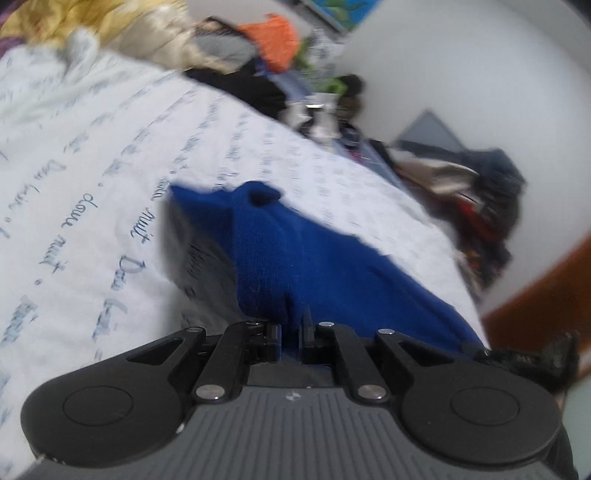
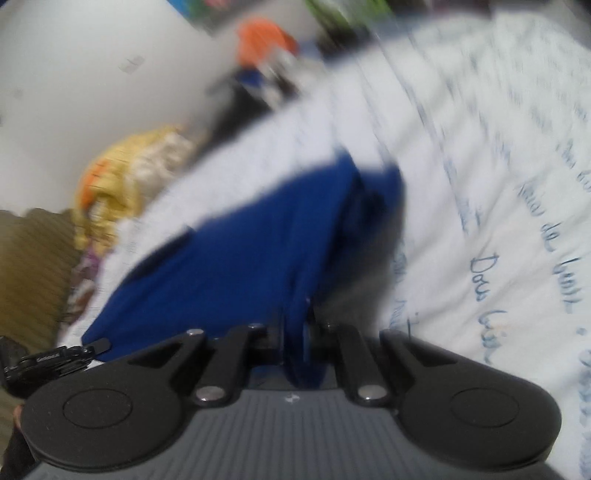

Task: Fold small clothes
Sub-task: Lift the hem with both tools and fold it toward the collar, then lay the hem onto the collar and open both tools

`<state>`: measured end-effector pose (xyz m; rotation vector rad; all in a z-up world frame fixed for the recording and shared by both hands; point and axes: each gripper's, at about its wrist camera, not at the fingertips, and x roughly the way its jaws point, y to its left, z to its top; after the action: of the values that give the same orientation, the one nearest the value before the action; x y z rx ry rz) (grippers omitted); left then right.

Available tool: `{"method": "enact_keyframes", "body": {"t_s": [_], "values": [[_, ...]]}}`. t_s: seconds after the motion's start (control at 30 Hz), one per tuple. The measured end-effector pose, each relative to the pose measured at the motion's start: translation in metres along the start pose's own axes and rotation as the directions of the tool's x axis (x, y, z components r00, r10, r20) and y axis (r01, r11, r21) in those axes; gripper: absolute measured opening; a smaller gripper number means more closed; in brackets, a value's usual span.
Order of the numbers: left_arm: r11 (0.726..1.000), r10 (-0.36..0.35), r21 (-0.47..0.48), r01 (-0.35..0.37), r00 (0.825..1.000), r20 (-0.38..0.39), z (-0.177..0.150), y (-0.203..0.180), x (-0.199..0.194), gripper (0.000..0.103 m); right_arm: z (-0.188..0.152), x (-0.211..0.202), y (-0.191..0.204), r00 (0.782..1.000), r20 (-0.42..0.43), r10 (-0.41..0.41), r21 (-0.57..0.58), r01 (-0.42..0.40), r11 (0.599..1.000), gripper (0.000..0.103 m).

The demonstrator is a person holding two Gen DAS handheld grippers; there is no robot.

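Observation:
A blue knitted garment (image 1: 314, 266) lies partly lifted over a white bed cover (image 1: 92, 166) printed with blue handwriting. My left gripper (image 1: 293, 332) is shut on one edge of the blue cloth, which bunches up between its jaws. In the right wrist view the same blue garment (image 2: 240, 258) stretches away from my right gripper (image 2: 297, 332), which is shut on another edge of it. The cloth hangs taut between the two grips, above the white bed cover (image 2: 480, 184). The other gripper's tip (image 2: 55, 362) shows at the lower left of the right wrist view. Both pictures are motion blurred.
A heap of mixed clothes, orange (image 1: 273, 37), black and grey, lies along the bed's far edge. A yellow and cream fabric (image 1: 110, 26) sits at the top left. More dark clothes (image 1: 480, 192) pile by the white wall. A yellow bundle (image 2: 122, 177) lies beside the bed.

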<state>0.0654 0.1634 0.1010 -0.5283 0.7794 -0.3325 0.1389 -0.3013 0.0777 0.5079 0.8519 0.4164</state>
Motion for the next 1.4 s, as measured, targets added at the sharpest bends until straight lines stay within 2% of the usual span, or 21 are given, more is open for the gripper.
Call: {"method": "enact_keyframes", "body": {"t_s": [0.1, 0.23, 0.33, 0.37, 0.4, 0.47, 0.53, 0.6, 0.67, 0.73, 0.77, 0.8, 0.9, 0.97, 1.03, 1.13, 1.17, 1.23, 1.3, 1.33, 1.4], "values": [[0.999, -0.028, 0.03, 0.03, 0.999, -0.04, -0.041, -0.001, -0.041, 0.009, -0.031, -0.047, 0.003, 0.999, -0.006, 0.039, -0.043, -0.039, 0.998, 0.008], [0.995, 0.104, 0.022, -0.102, 0.984, -0.141, -0.11, 0.034, -0.049, 0.013, -0.099, -0.075, -0.012, 0.996, -0.085, 0.01, -0.027, -0.012, 1.0, 0.014], [0.978, 0.207, 0.035, -0.205, 0.976, -0.068, -0.103, 0.041, -0.056, 0.027, -0.127, -0.069, -0.021, 0.986, -0.126, -0.107, -0.029, 0.105, 0.994, 0.041], [0.974, 0.218, 0.065, -0.217, 0.976, 0.001, -0.09, 0.032, -0.059, 0.046, -0.122, -0.068, -0.023, 0.983, -0.11, -0.148, -0.029, 0.145, 0.989, 0.05], [0.968, 0.221, 0.103, -0.227, 0.973, 0.07, -0.076, 0.02, -0.058, 0.075, -0.111, -0.07, -0.023, 0.984, -0.069, -0.164, -0.024, 0.163, 0.986, 0.051], [0.944, 0.202, 0.217, -0.248, 0.956, 0.213, -0.052, -0.01, -0.046, 0.101, -0.08, -0.071, -0.02, 0.992, 0.055, -0.112, -0.012, 0.113, 0.994, 0.051], [0.904, 0.197, 0.323, -0.278, 0.945, 0.26, -0.033, -0.034, -0.011, 0.095, -0.047, -0.056, -0.014, 0.99, 0.13, -0.051, -0.04, 0.057, 0.998, 0.051], [0.887, 0.232, 0.365, -0.282, 0.957, 0.176, -0.016, -0.043, 0.047, 0.069, -0.018, -0.023, -0.011, 0.988, 0.14, -0.072, -0.066, 0.081, 0.994, 0.051], [0.867, 0.307, 0.389, -0.311, 0.949, 0.074, -0.004, -0.04, 0.106, 0.051, 0.005, 0.019, -0.01, 0.979, 0.12, -0.165, -0.112, 0.179, 0.978, 0.05], [0.846, 0.369, 0.408, -0.342, 0.929, 0.013, 0.004, -0.033, 0.148, 0.044, 0.016, 0.06, -0.011, 0.967, 0.085, -0.24, -0.162, 0.251, 0.954, 0.034], [0.84, 0.371, 0.422, -0.34, 0.928, 0.01, 0.006, -0.03, 0.159, 0.033, 0.018, 0.078, -0.012, 0.961, 0.058, -0.27, -0.188, 0.276, 0.942, 0.02], [0.839, 0.362, 0.424, -0.341, 0.932, 0.032, 0.009, -0.029, 0.162, 0.011, 0.017, 0.094, -0.013, 0.955, 0.029, -0.296, -0.22, 0.295, 0.93, 0.011], [0.87, 0.339, 0.336, -0.361, 0.933, 0.125, 0.022, -0.018, 0.14, 0.01, 0.013, 0.099, -0.002, 0.962, 0.073, -0.262, -0.265, 0.272, 0.925, 0.006], [0.857, 0.397, 0.325, -0.4, 0.914, 0.077, 0.019, -0.007, 0.152, 0.012, 0.015, 0.085, -0.005, 0.96, 0.162, -0.227, -0.243, 0.262, 0.934, 0.006], [0.844, 0.386, 0.349, -0.407, 0.913, 0.131, 0.007, -0.004, 0.151, 0.012, 0.013, 0.095, -0.019, 0.949, 0.151, -0.276, -0.217, 0.304, 0.928, 0.006], [0.837, 0.388, 0.353, -0.418, 0.909, 0.154, 0.002, -0.015, 0.134, 0.024, -0.003, 0.095, -0.024, 0.944, 0.185, -0.275, -0.199, 0.31, 0.93, 0.014], [0.842, 0.373, 0.346, -0.413, 0.91, 0.179, 0.001, -0.02, 0.122, 0.036, -0.003, 0.09, -0.02, 0.938, 0.168, -0.302, -0.187, 0.331, 0.925, 0.023], [0.866, 0.293, 0.342, -0.364, 0.925, 0.241, -0.005, -0.034, 0.1, 0.052, -0.005, 0.071, -0.01, 0.921, 0.216, -0.324, -0.145, 0.359, 0.922, 0.024], [0.875, 0.235, 0.374, -0.307, 0.945, 0.227, -0.008, -0.058, 0.101, 0.07, -0.014, 0.047, 0.004, 0.915, 0.309, -0.261, -0.127, 0.311, 0.942, 0.028], [0.87, 0.226, 0.397, -0.292, 0.952, 0.204, -0.01, -0.066, 0.11, 0.071, -0.021, 0.049, 0.02, 0.934, 0.293, -0.204, -0.189, 0.266, 0.945, 0.029], [0.839, 0.274, 0.443, -0.317, 0.948, 0.159, -0.014, -0.072, 0.141, 0.071, -0.026, 0.071, 0.035, 0.939, 0.243, -0.243, -0.266, 0.305, 0.914, 0.032]]}}
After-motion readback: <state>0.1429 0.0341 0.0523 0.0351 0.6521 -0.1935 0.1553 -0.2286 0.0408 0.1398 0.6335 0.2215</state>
